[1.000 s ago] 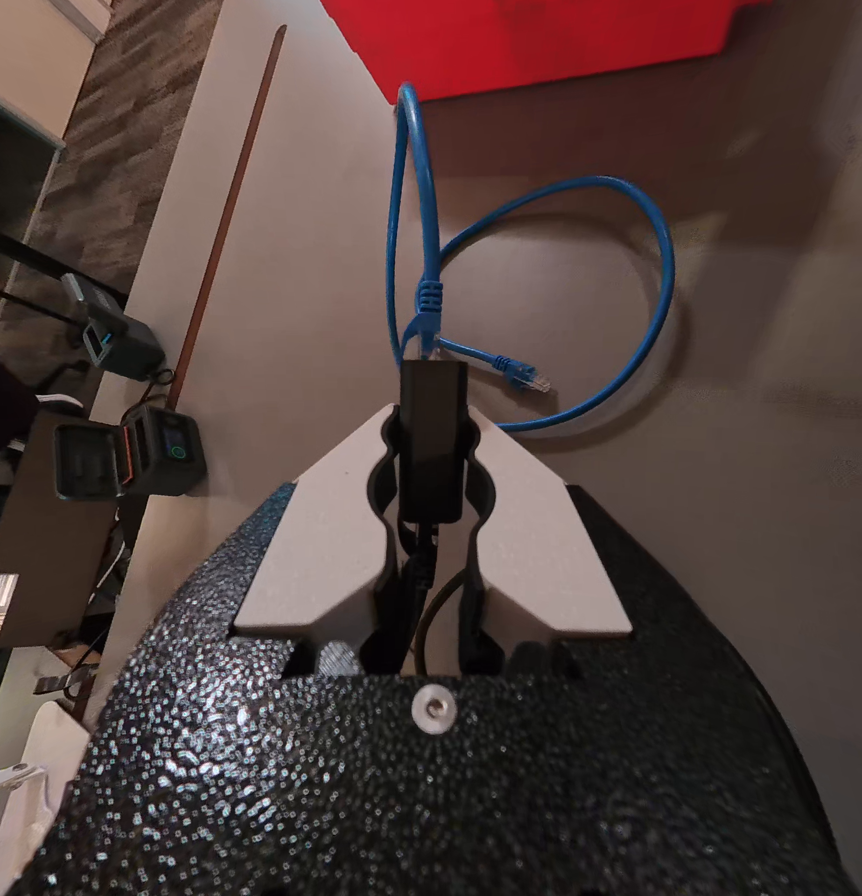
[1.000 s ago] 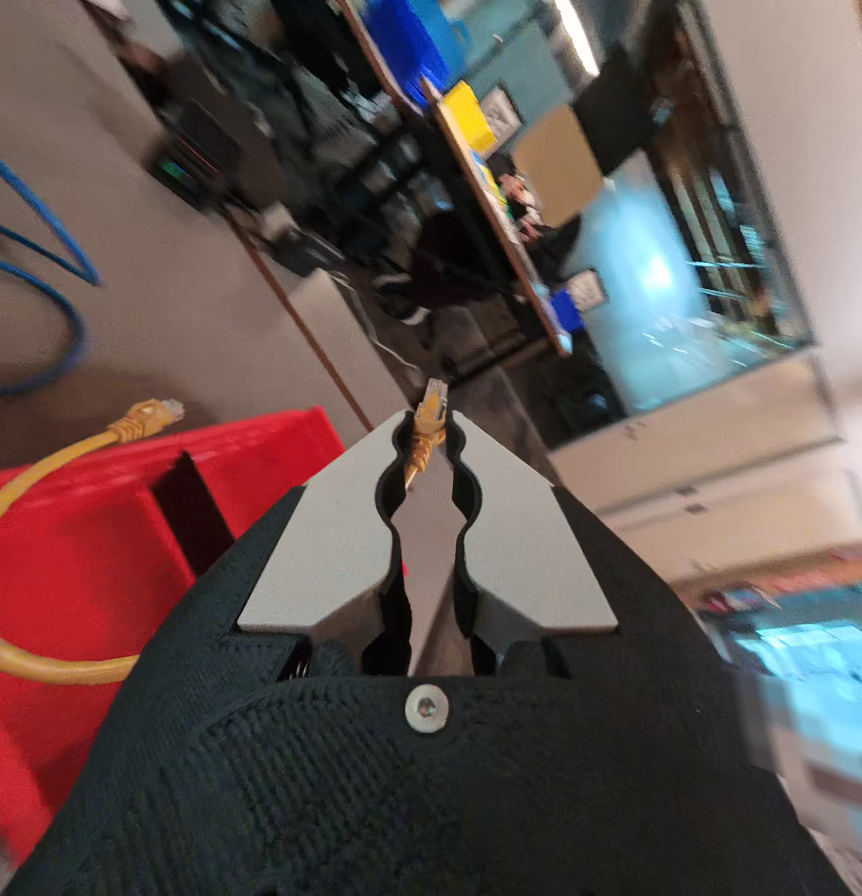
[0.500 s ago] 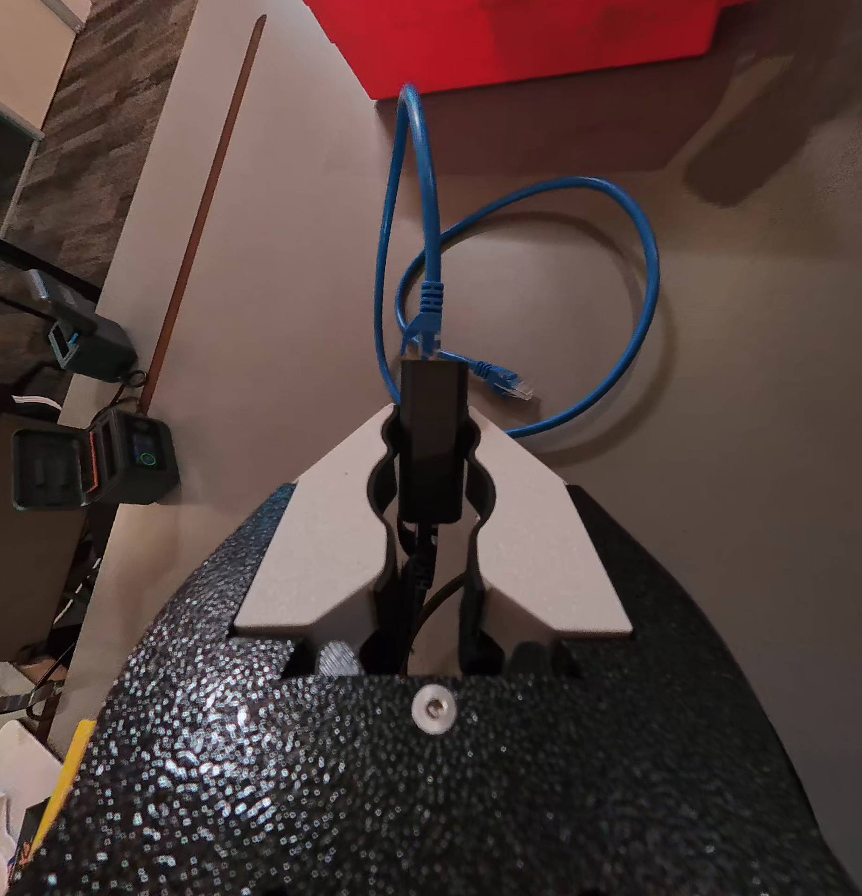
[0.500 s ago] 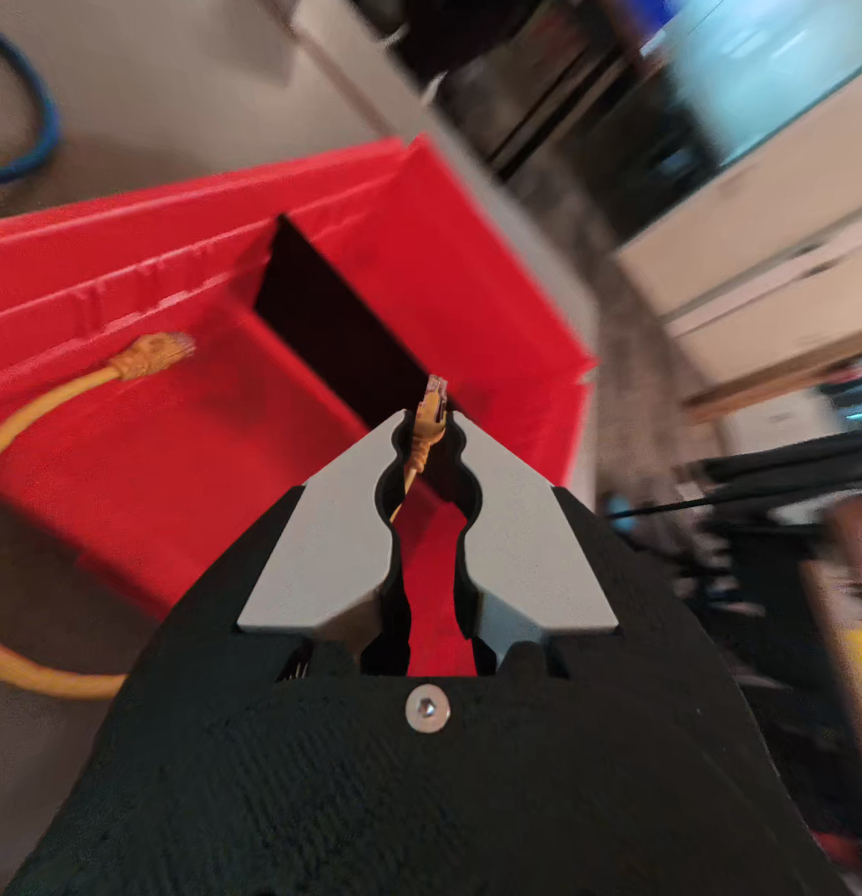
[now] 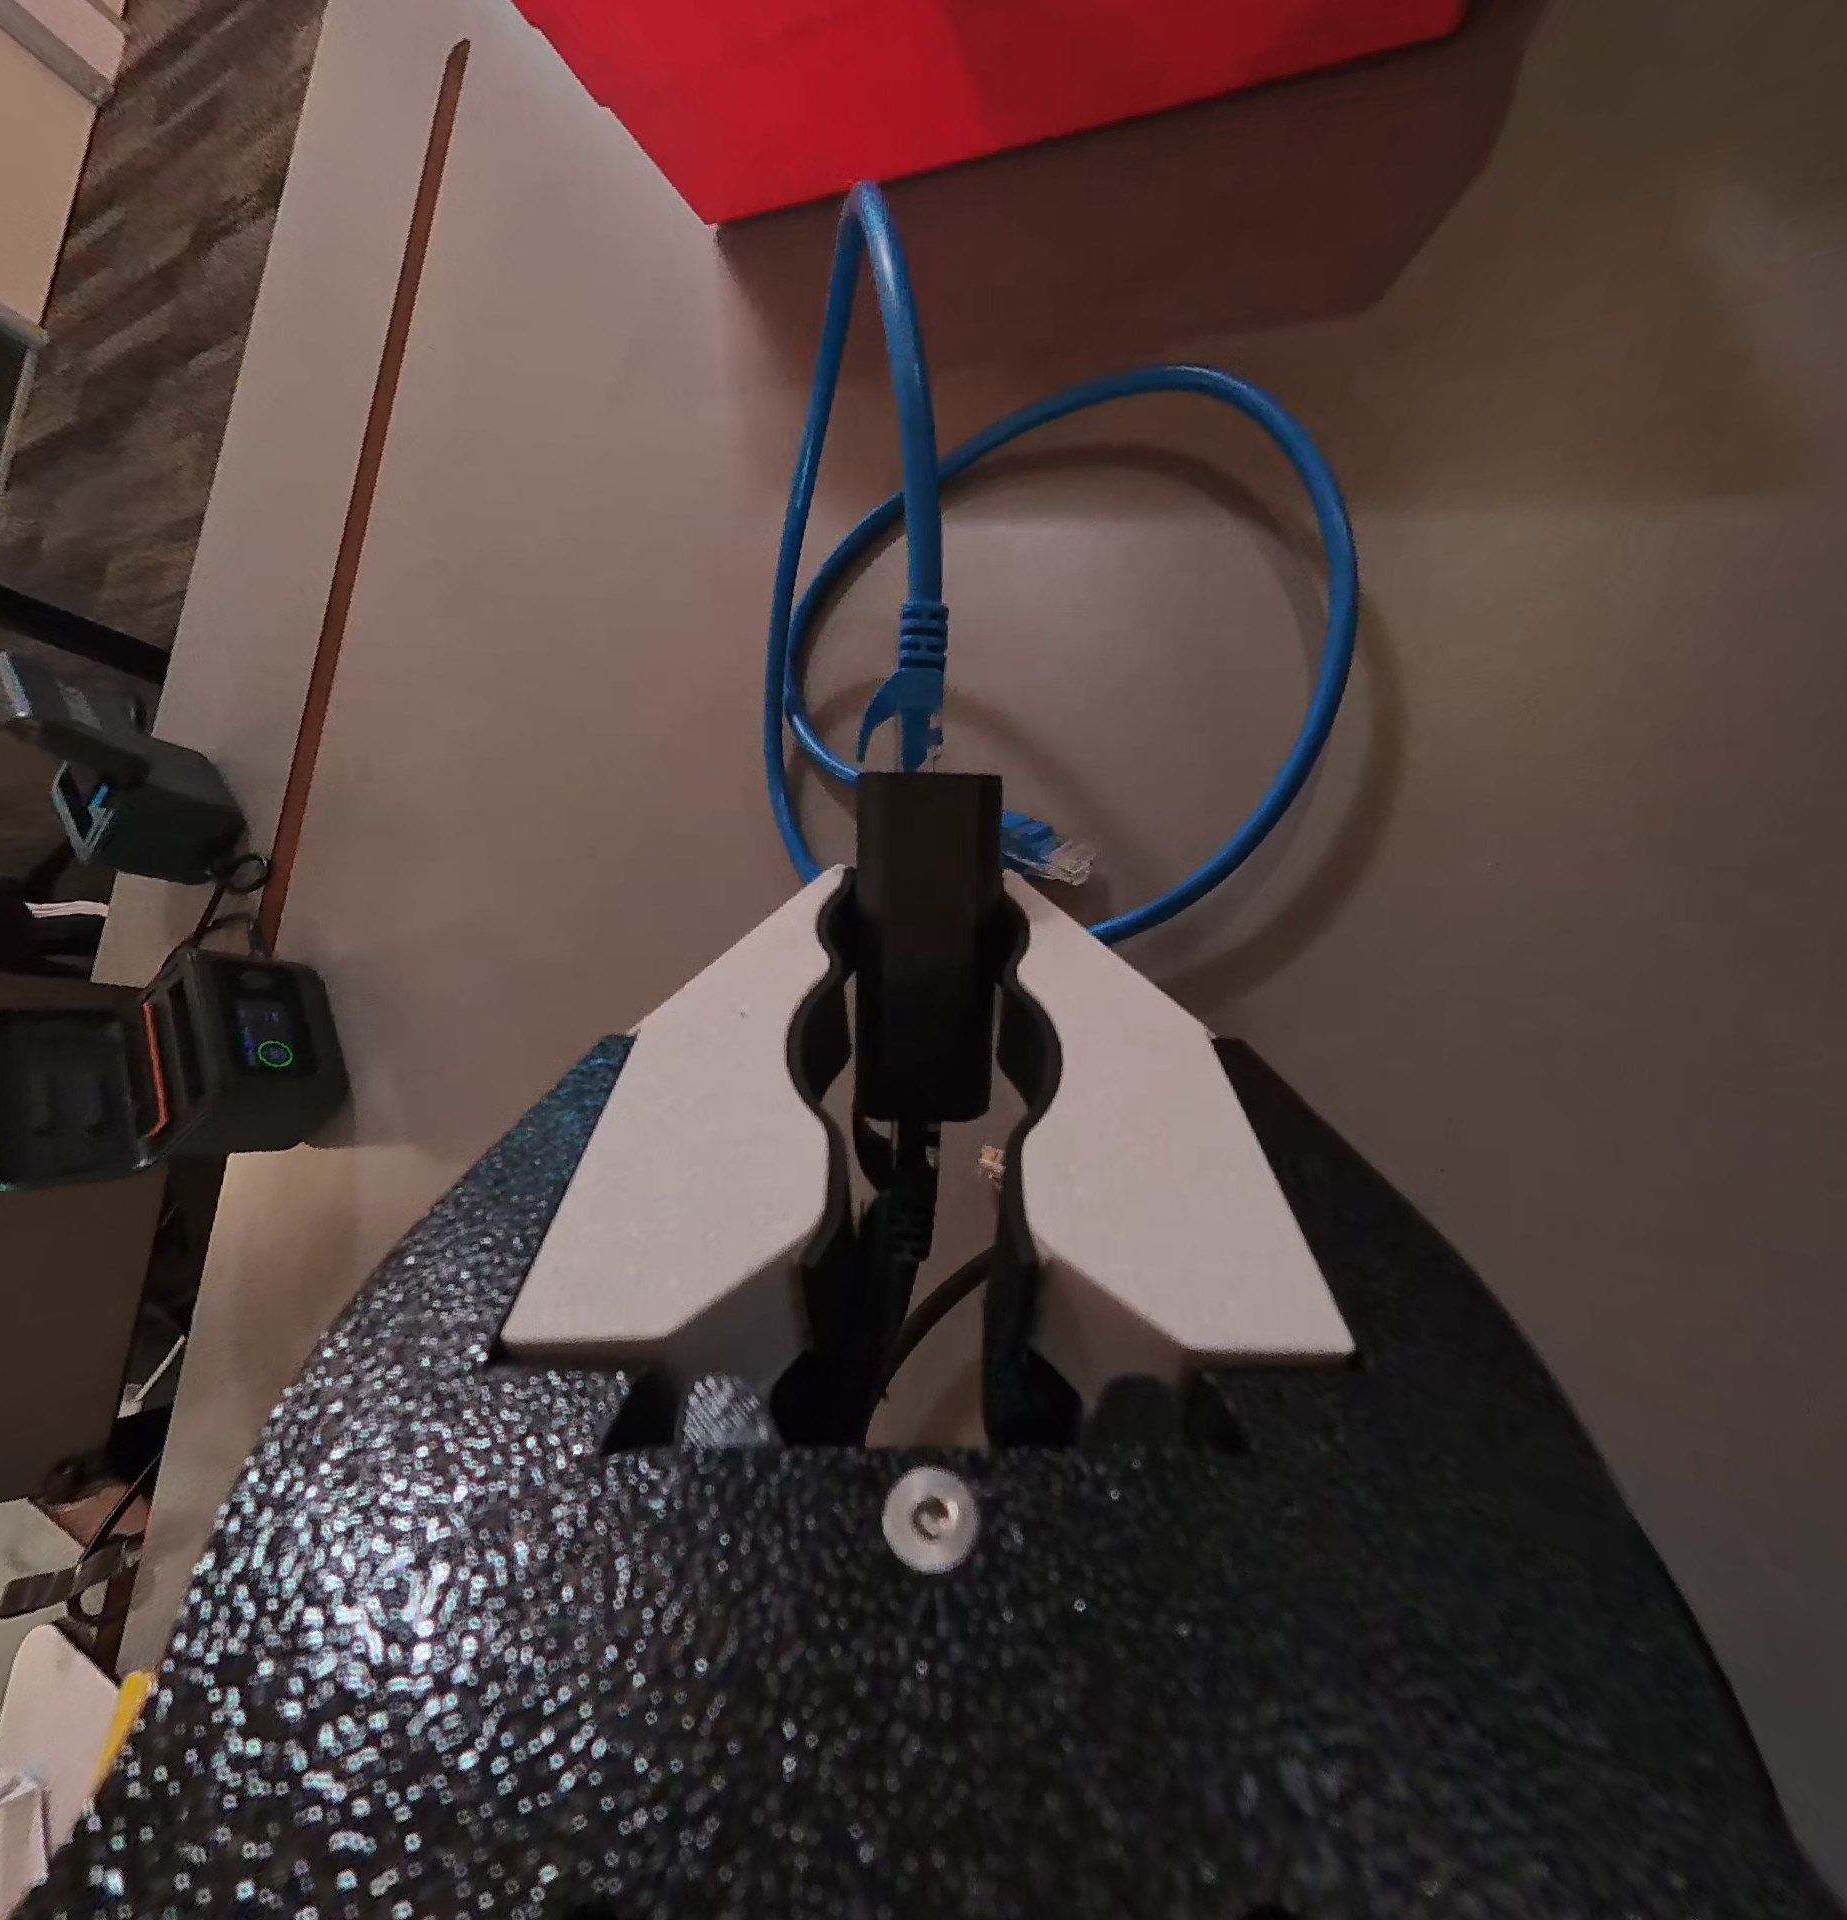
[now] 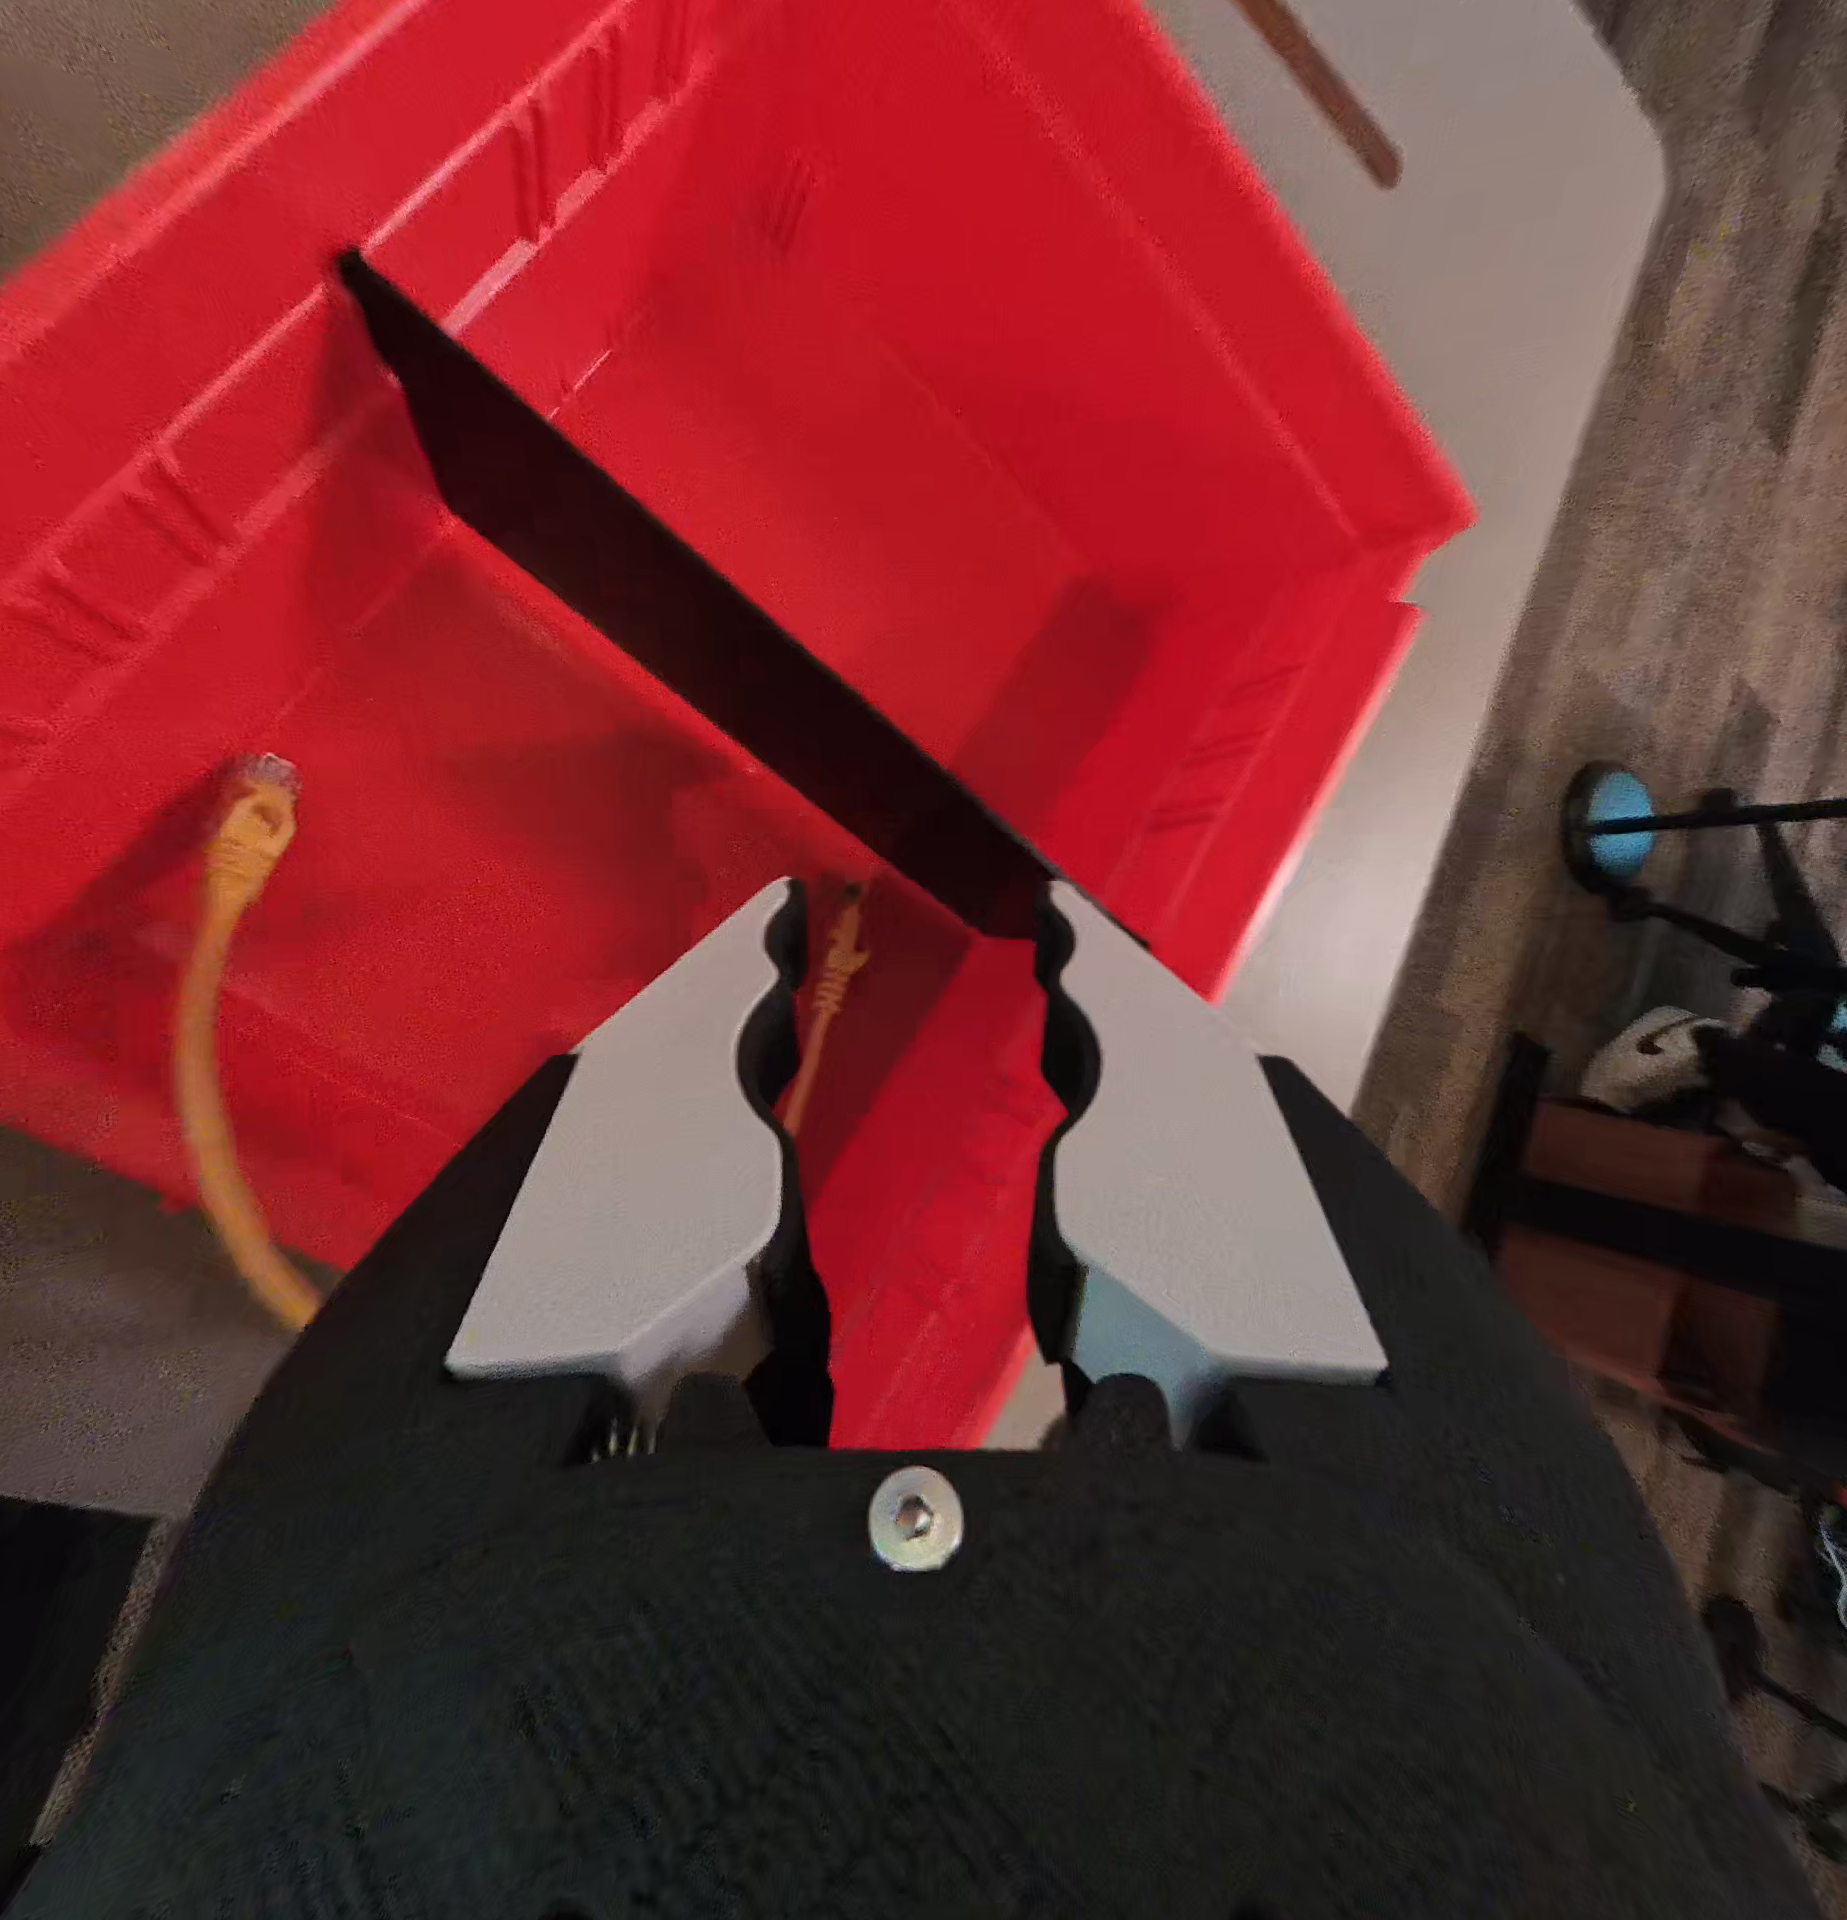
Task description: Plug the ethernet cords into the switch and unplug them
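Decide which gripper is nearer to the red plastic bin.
Right. The right gripper hangs open directly over the red plastic bin, with the yellow ethernet cord beside one finger. The left gripper, shut on the black switch, sits farther back across the table.

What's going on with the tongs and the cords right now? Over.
Left tongs clamped on black switch, blue cord plugged in. Right tongs open over red bin, yellow cord loose between the fingers. Nothing blocking.
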`<state>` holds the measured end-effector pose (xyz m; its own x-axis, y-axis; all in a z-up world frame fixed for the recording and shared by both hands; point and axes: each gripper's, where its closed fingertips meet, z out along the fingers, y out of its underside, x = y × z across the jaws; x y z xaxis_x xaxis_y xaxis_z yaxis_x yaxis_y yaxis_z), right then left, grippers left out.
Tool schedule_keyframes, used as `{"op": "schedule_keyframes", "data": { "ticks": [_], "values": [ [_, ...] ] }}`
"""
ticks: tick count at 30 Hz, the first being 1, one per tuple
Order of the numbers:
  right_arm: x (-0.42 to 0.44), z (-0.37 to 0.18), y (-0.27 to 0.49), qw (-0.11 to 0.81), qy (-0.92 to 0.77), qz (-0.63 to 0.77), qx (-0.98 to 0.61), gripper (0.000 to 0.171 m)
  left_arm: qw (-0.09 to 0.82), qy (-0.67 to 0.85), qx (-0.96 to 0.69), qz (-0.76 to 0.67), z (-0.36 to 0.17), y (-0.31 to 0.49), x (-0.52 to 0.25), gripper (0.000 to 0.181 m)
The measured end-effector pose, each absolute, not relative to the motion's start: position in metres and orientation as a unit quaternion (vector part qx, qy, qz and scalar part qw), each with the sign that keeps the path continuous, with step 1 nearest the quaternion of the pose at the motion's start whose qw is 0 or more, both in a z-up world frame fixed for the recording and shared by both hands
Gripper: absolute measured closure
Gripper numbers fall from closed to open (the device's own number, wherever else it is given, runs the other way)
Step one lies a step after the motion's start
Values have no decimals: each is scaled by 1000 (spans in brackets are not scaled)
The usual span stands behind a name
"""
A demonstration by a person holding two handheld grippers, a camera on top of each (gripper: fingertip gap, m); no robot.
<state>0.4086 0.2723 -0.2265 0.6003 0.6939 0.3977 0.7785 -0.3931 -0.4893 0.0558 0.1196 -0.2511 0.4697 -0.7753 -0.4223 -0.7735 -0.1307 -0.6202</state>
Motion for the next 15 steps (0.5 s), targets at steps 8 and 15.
{"op": "schedule_keyframes", "data": {
  "ticks": [8, 15],
  "values": [
    [247, -132, 193, 498, -581, 117, -633, 110, 408, 532, -742, -3, -257, 120, 68, 160],
    [125, -202, 106, 442, -732, 152, -496, 124, 428, 566, -705, 3, -251, 113, 88, 160]
  ]
}}
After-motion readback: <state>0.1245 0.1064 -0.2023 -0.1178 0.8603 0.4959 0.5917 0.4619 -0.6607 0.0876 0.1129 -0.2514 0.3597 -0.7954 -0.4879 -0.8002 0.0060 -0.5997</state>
